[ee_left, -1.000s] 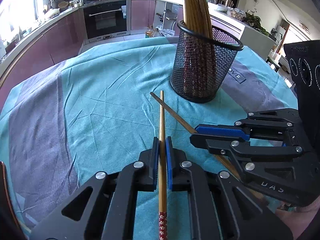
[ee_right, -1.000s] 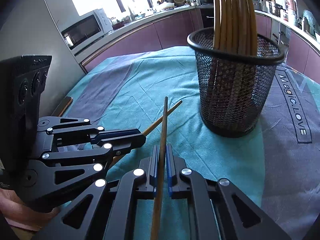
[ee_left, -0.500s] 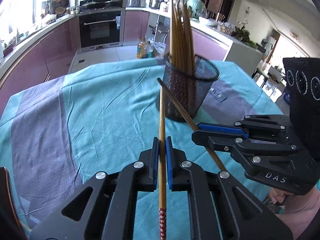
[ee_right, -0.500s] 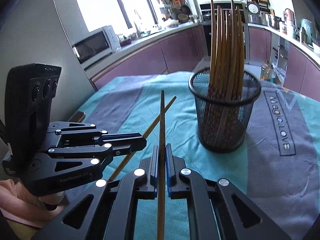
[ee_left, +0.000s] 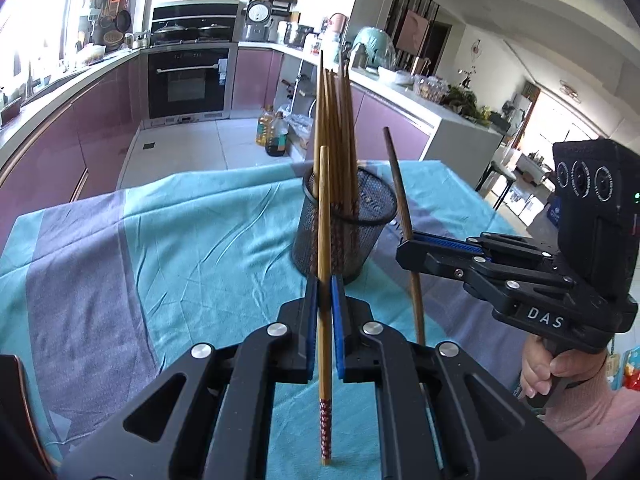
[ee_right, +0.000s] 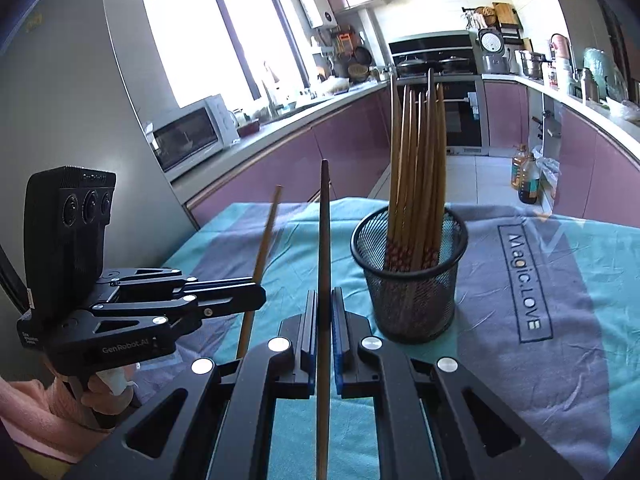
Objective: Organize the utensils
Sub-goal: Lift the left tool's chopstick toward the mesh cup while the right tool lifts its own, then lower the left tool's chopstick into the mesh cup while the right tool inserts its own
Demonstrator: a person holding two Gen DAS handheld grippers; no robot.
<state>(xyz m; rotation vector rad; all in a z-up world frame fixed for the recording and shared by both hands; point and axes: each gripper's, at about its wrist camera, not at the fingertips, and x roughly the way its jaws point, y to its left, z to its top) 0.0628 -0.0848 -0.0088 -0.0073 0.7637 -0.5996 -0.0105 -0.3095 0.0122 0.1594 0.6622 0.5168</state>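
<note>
Two handheld black tools, each clamped shut on a single chopstick, hang above a teal-and-grey clothed desk [ee_left: 192,248]: the left tool [ee_left: 325,280] pinches a pale bamboo chopstick with a red patterned end [ee_left: 324,264], the right tool [ee_right: 325,292] a darker brown wooden chopstick [ee_right: 323,264]. Both sticks point upward, seemingly so their lower ends can drop into the black wire-mesh cup [ee_right: 416,300], which stands upright on the desk already holding a bundle of matching chopsticks [ee_right: 418,168].

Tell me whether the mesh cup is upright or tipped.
Upright: the mesh cup stands on its base on the tablecloth, rim up, chopsticks rising from it.
</note>
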